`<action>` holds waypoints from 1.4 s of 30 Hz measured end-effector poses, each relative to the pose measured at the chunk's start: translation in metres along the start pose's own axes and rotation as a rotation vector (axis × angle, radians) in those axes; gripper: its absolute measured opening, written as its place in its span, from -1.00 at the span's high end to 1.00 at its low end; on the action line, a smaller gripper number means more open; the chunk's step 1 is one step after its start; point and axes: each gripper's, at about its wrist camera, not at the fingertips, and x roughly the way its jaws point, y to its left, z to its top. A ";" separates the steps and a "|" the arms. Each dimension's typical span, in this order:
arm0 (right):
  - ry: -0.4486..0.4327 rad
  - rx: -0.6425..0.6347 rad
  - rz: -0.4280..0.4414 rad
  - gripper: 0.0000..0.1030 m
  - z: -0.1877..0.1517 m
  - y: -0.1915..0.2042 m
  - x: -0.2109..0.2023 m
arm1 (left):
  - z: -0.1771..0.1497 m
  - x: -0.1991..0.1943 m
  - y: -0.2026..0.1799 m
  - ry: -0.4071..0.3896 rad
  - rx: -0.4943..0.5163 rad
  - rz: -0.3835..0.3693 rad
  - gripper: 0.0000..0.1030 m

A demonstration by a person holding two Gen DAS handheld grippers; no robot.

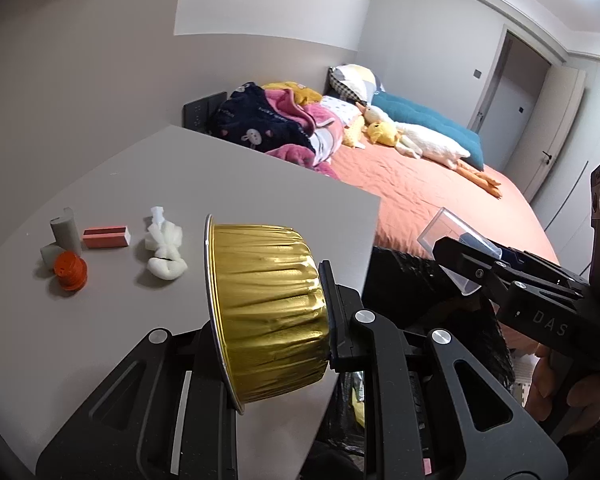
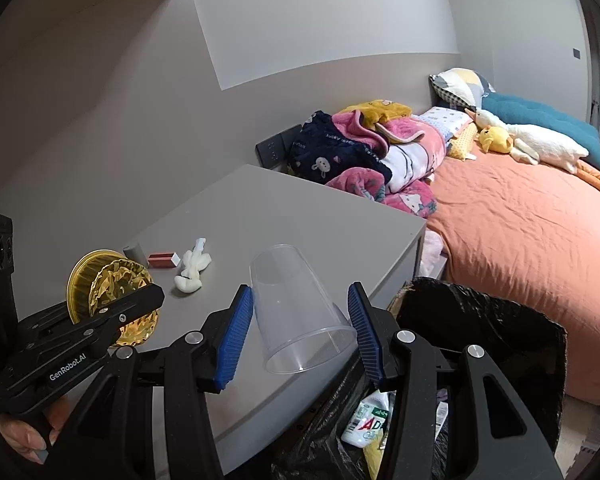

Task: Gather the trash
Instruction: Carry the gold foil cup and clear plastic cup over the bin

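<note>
On the desk (image 1: 228, 184), the foam pieces (image 1: 66, 228), small box (image 1: 106, 237) and wadded tissue (image 1: 164, 248) lie in a row. The bed (image 2: 520, 232) stands right of the desk; the trash bag (image 2: 480, 320) sits between them.

A gold foil cup (image 1: 268, 304), crinkled and tipped on its side, is held in the air above the grey table's edge. A clear plastic cup (image 2: 300, 312), tilted with its mouth toward the camera, hangs just beside the black-lined trash bin (image 2: 480, 320), which holds packaging.
</note>
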 end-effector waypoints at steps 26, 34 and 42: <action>-0.026 0.075 -0.085 0.01 -0.016 -0.050 -0.037 | -0.002 0.017 -0.056 0.036 0.077 -0.098 0.64; -0.036 0.107 -0.119 0.01 -0.020 -0.071 -0.047 | -0.003 0.028 -0.074 0.054 0.108 -0.128 0.64; -0.041 0.152 -0.160 0.01 -0.027 -0.096 -0.056 | -0.003 0.039 -0.099 0.068 0.148 -0.166 0.64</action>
